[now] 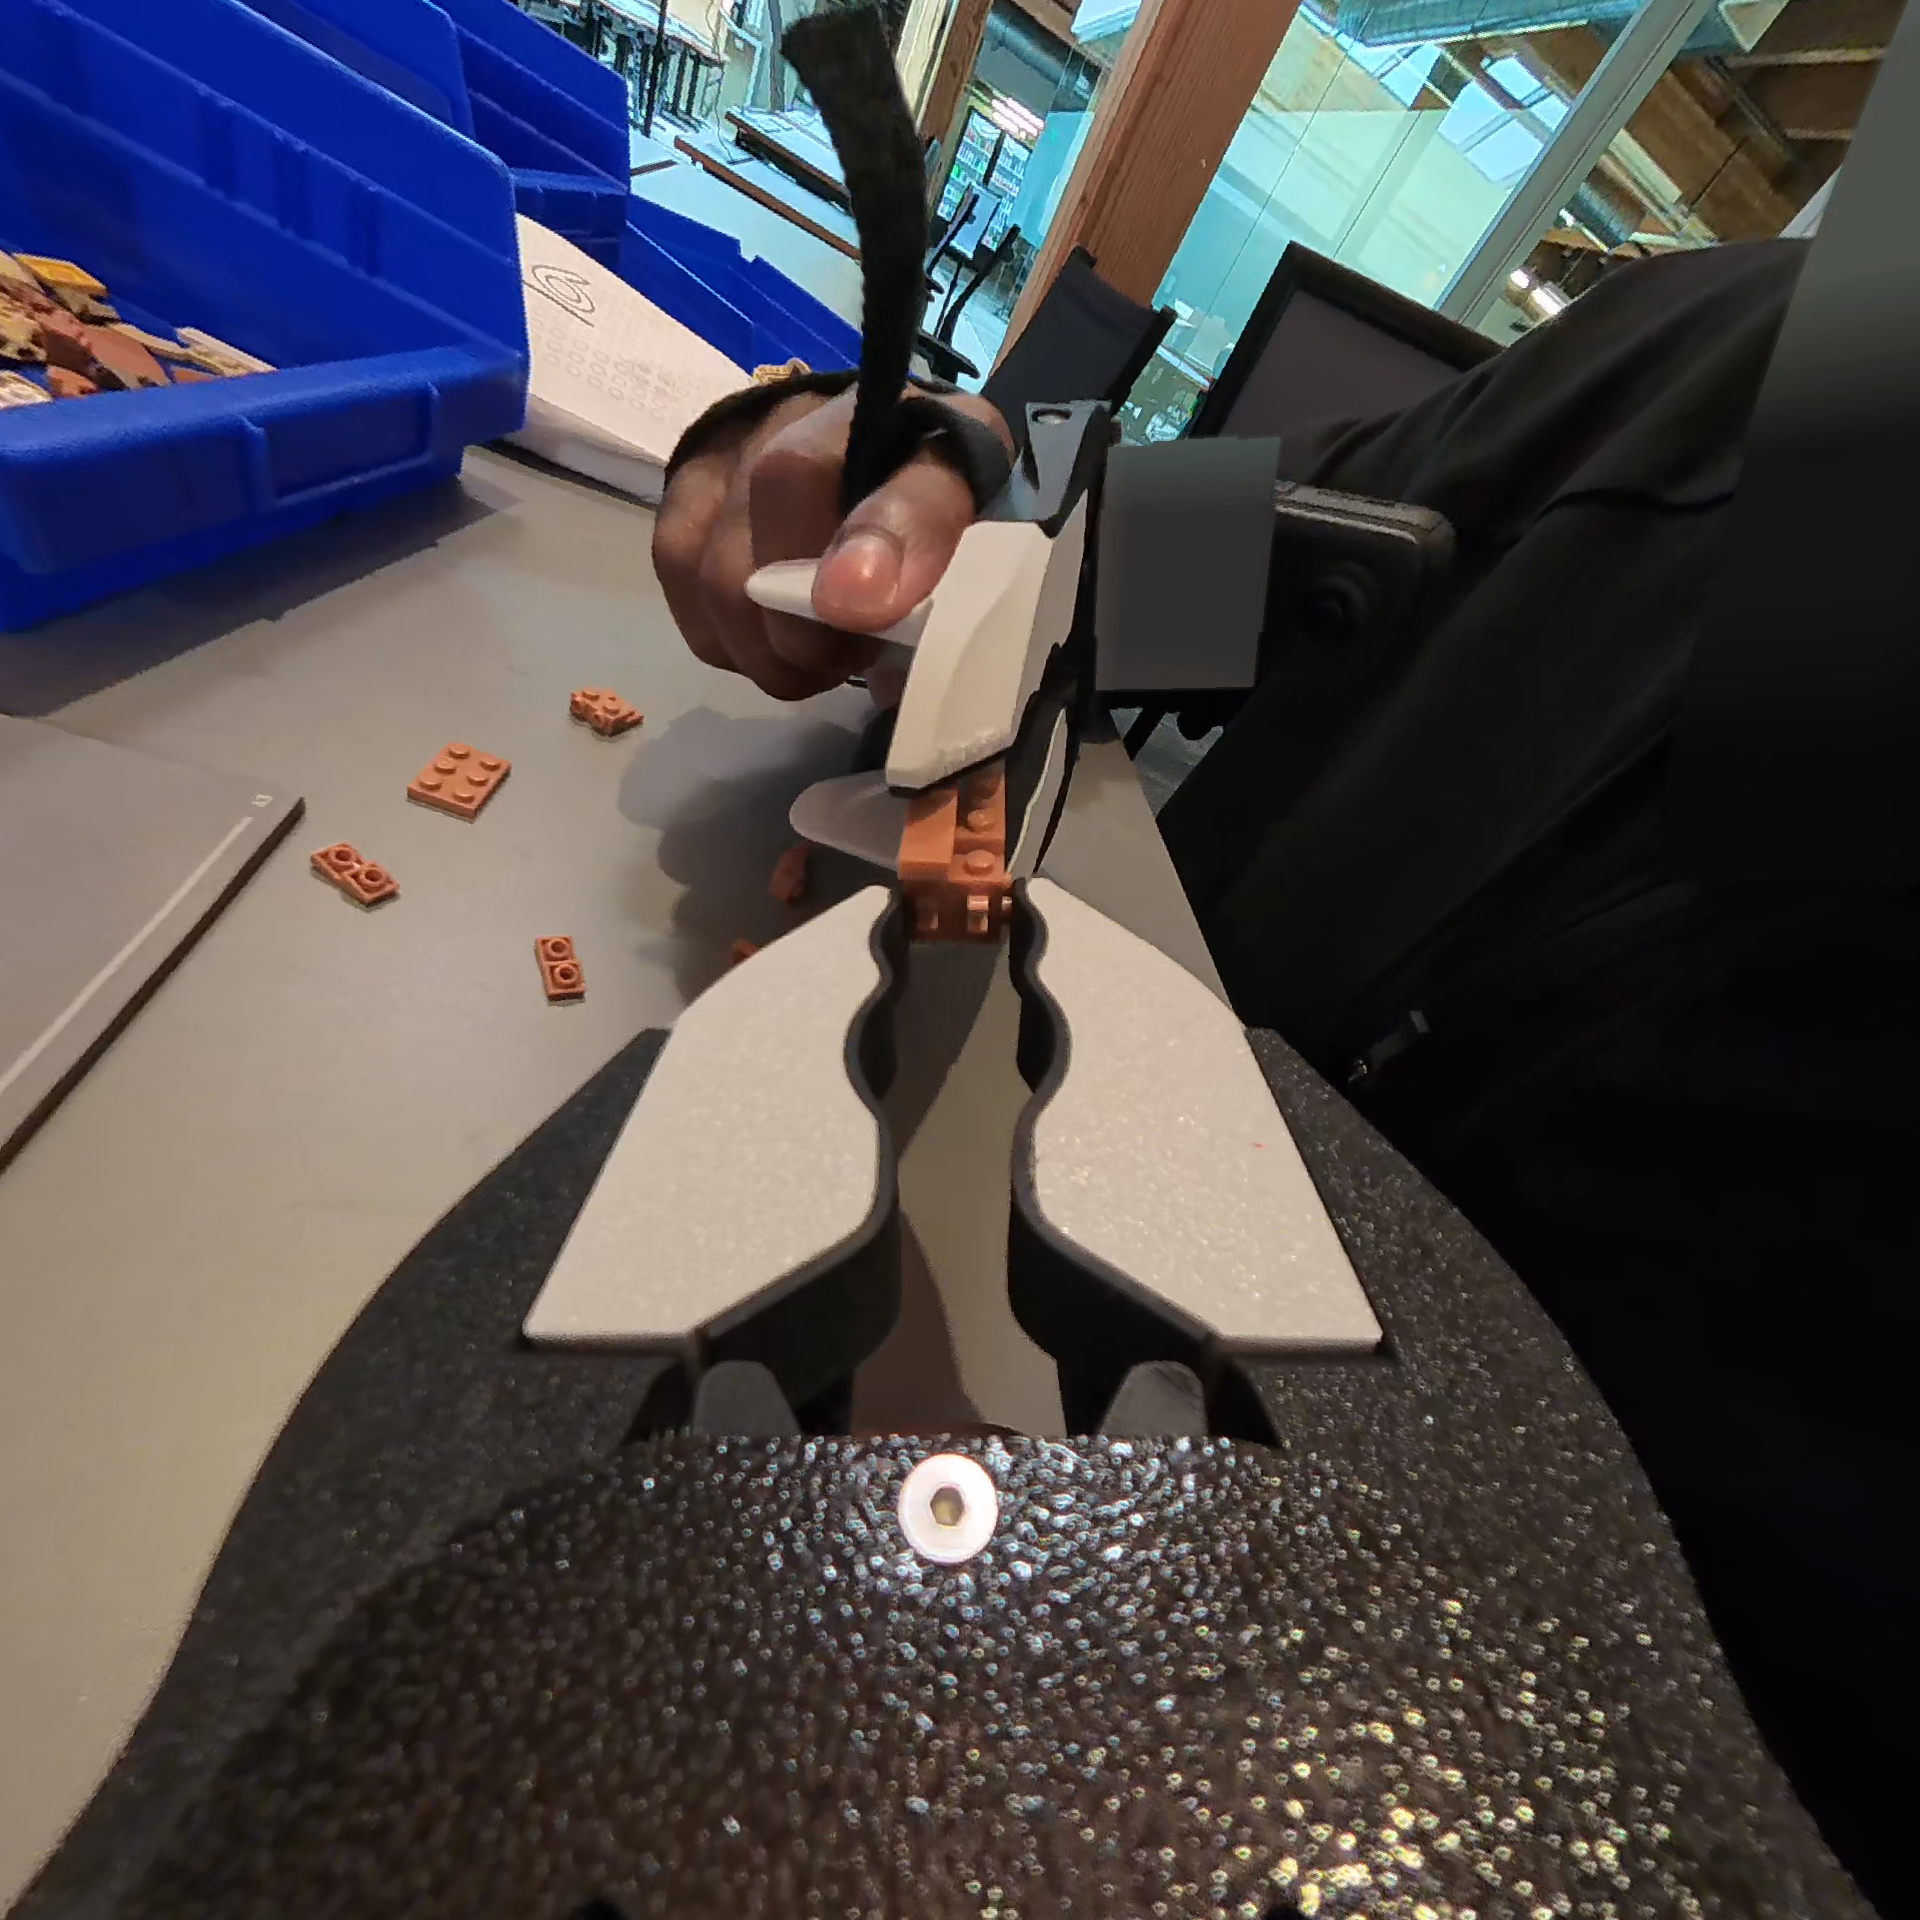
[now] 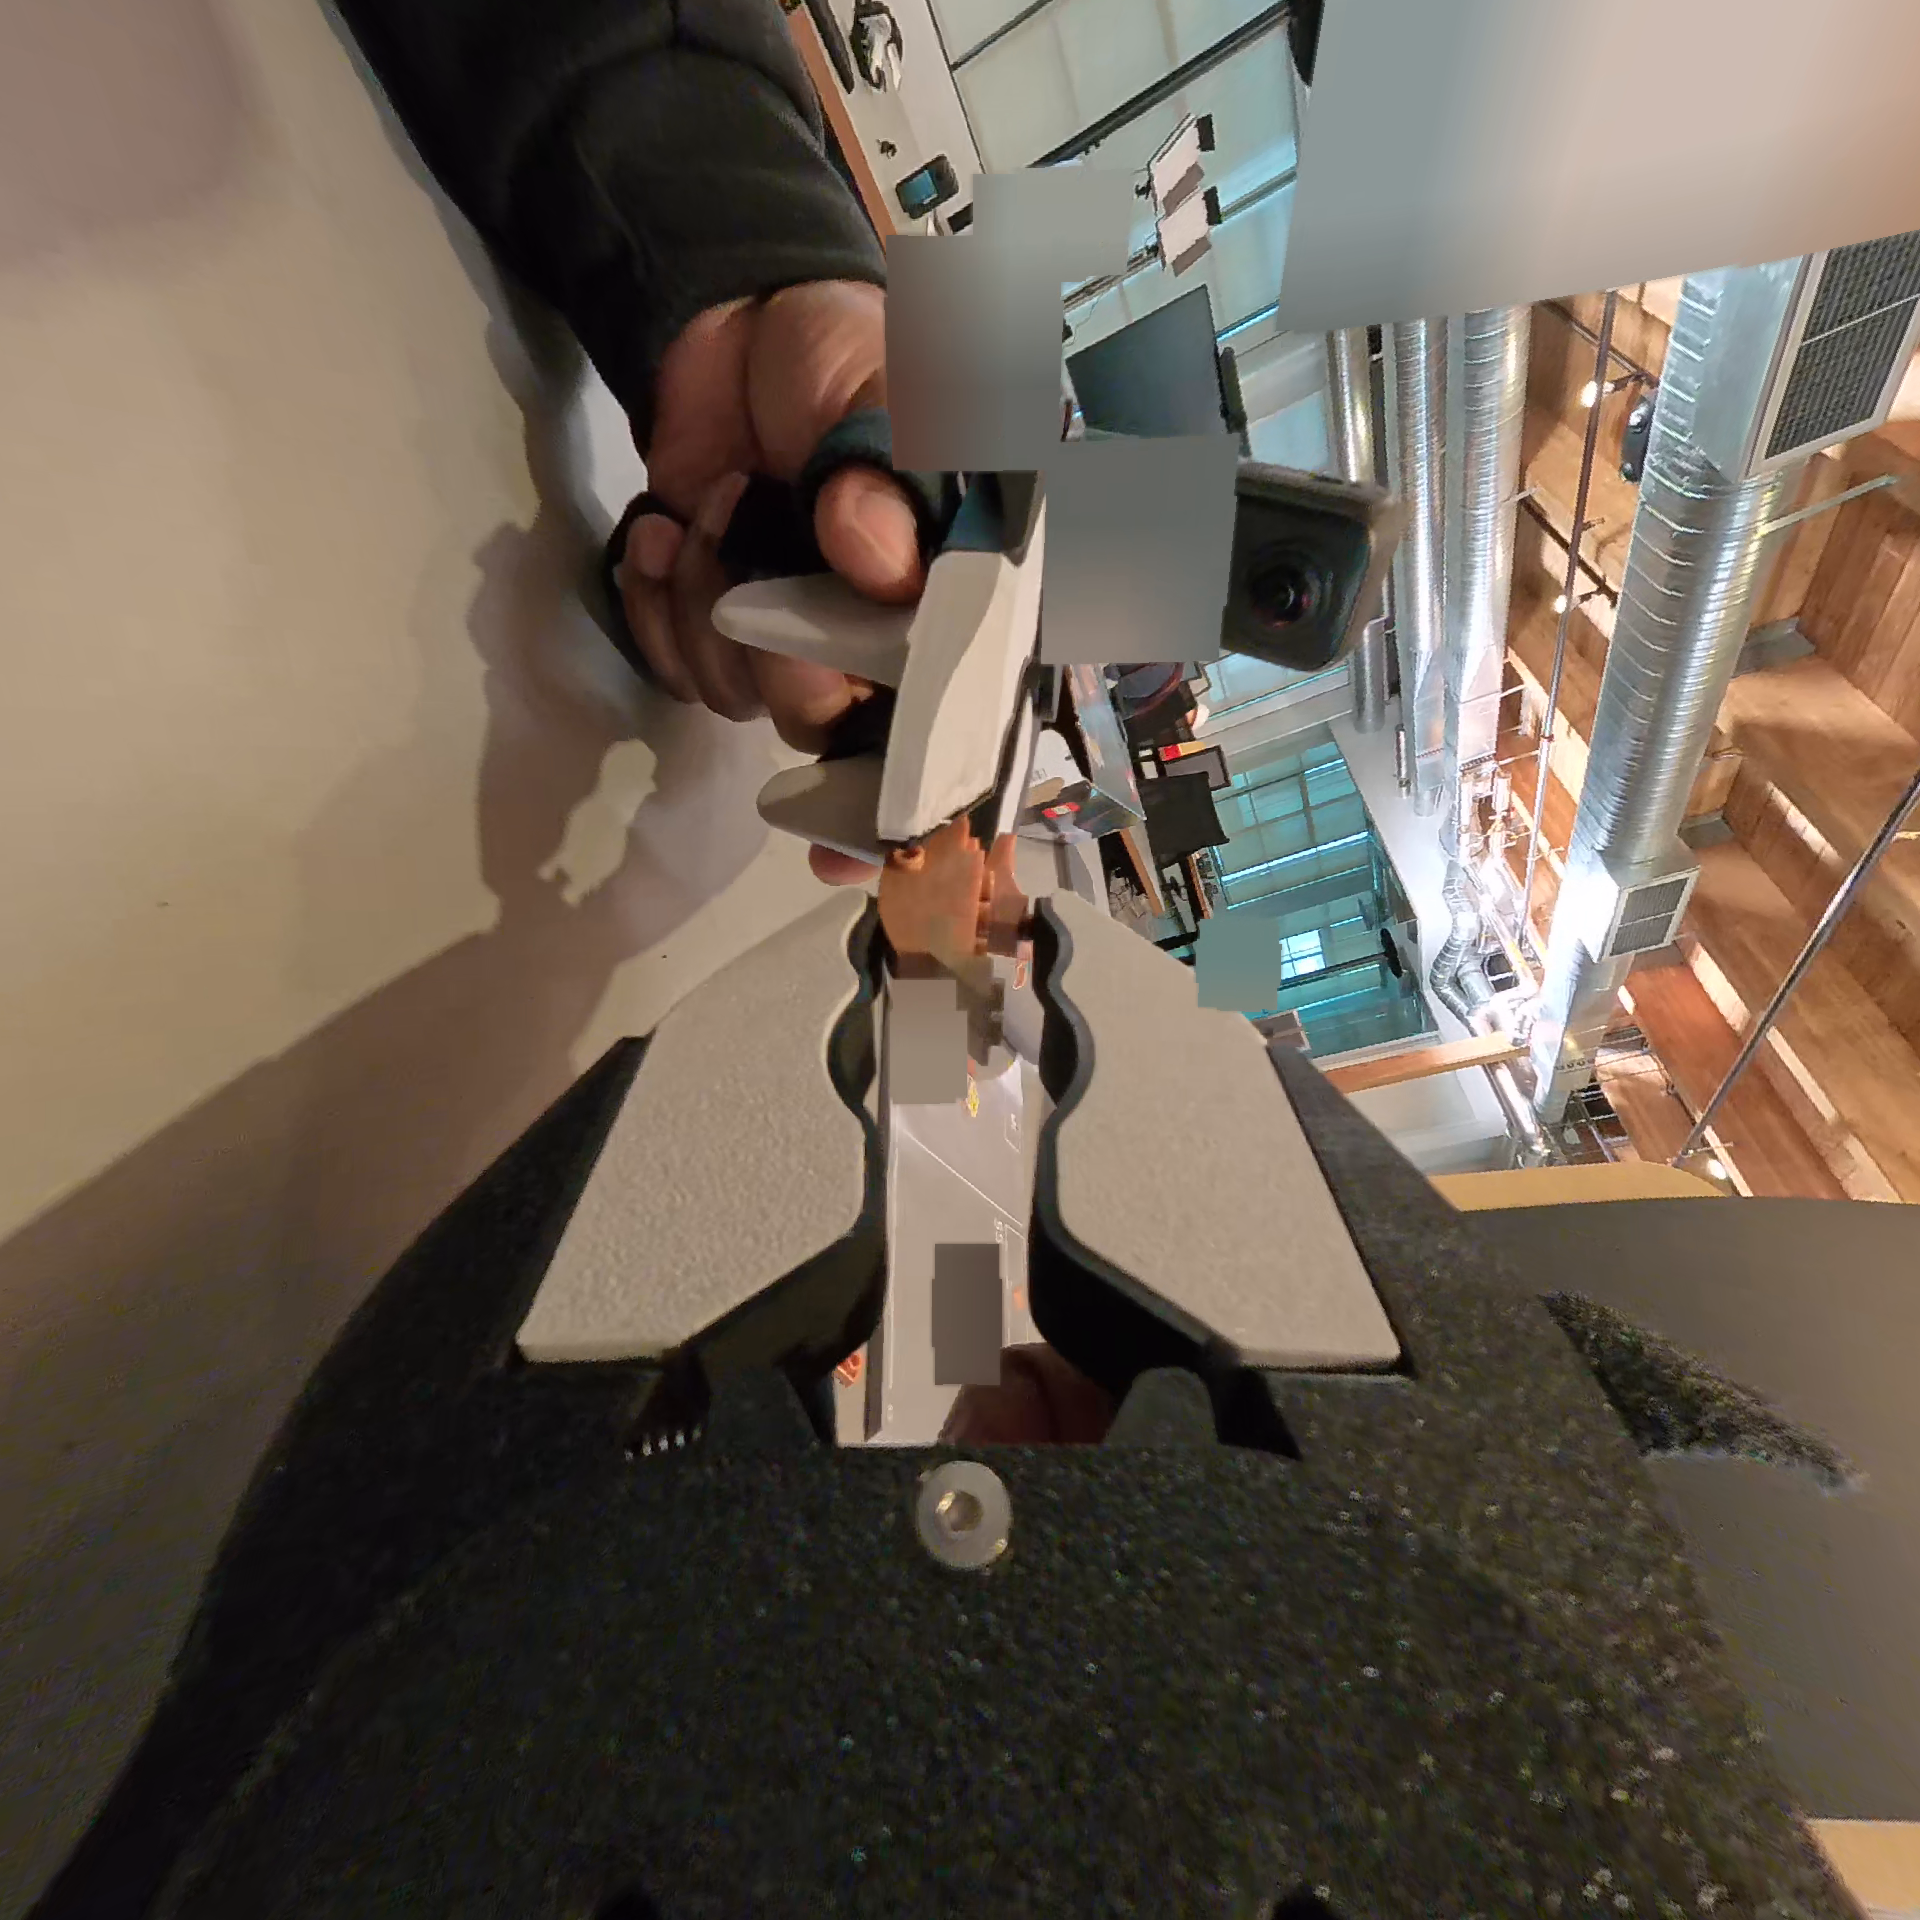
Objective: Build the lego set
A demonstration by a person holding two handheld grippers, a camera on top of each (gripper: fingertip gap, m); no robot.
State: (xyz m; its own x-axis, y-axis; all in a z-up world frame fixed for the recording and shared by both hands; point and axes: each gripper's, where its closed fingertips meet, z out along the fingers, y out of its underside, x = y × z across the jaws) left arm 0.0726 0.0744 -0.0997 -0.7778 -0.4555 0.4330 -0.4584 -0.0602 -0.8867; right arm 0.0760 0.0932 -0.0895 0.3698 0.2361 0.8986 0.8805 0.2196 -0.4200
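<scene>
Both grippers, left (image 1: 956,914) and right (image 2: 956,935), are closed on one brown brick clump (image 1: 951,852); loose bricks (image 1: 459,777) are scattered on the bench (image 1: 312,1091).

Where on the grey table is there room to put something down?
Bare table lies between the dark mat and the left tongs. It is crowded farther back, around the scattered brown plates, and by the blue bins.
</scene>
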